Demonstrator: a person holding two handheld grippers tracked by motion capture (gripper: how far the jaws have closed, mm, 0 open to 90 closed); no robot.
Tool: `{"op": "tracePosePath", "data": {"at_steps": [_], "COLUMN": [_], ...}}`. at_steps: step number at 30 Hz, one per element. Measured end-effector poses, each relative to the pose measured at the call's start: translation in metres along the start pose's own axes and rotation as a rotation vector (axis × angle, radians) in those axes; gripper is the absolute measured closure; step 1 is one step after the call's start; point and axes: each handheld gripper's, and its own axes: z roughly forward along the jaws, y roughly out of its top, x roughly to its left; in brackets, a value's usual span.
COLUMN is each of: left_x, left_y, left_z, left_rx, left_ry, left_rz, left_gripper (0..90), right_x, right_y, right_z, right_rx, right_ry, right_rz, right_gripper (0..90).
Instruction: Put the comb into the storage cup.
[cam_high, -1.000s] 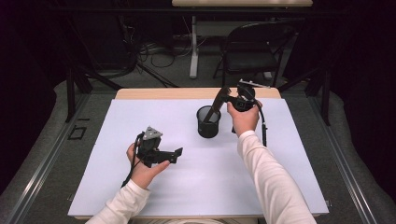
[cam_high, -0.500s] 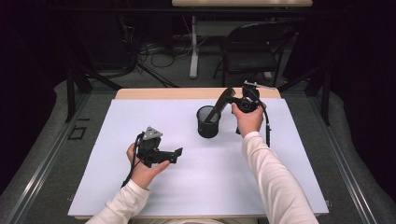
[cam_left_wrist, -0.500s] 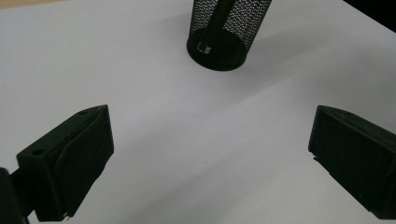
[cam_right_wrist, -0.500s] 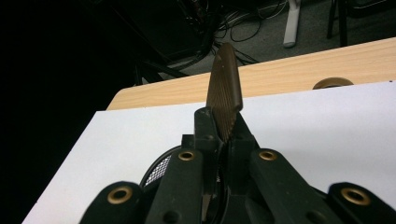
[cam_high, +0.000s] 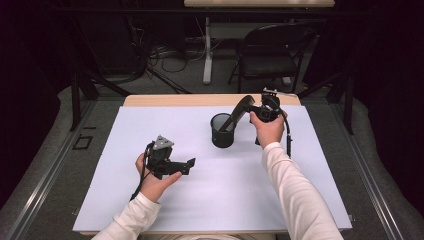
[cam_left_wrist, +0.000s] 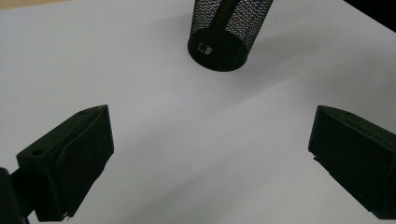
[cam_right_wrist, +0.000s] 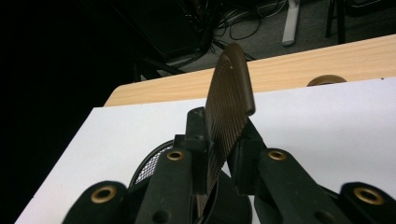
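My right tongs (cam_right_wrist: 219, 154) pinch a brown comb (cam_right_wrist: 229, 107), jaws just easing apart; its lower end sits in the black mesh cup (cam_high: 222, 131), far centre of the table (cam_high: 150, 125). Comb looks light, stiff, slick; grip the flat middle. Left tongs (cam_high: 186, 165) spread, near left.

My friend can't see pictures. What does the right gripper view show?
The right gripper has its black jaws around a flat, ridged brown comb that stands in a black mesh cup, with the white table behind it.
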Motion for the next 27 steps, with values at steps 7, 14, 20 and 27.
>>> {"op": "tracePosePath", "data": {"at_steps": [7, 14, 20, 27], "left_x": [0.0020, 0.0019, 0.0016, 0.0015], "left_y": [0.0004, 0.0005, 0.0006, 0.0011], "left_z": [0.0003, -0.0004, -0.0005, -0.0013], "left_rx": [0.007, 0.000, 0.000, -0.001], "left_ry": [0.001, 0.003, 0.007, 0.006], "left_rz": [-0.001, -0.007, -0.006, -0.004], "left_gripper": [0.4, 0.4, 0.4, 0.4], "right_x": [-0.0021, -0.0020, -0.0018, -0.0038], "right_y": [0.0001, -0.0006, -0.0008, -0.0023], "right_z": [-0.0019, -0.0051, -0.0073, -0.0098], "right_rx": [-0.002, -0.014, -0.019, -0.015], "right_ry": [-0.004, 0.006, -0.011, -0.042], "right_rz": [-0.012, -0.034, -0.076, -0.122], "right_gripper": [73.8, 61.0, 51.5, 44.8]}}
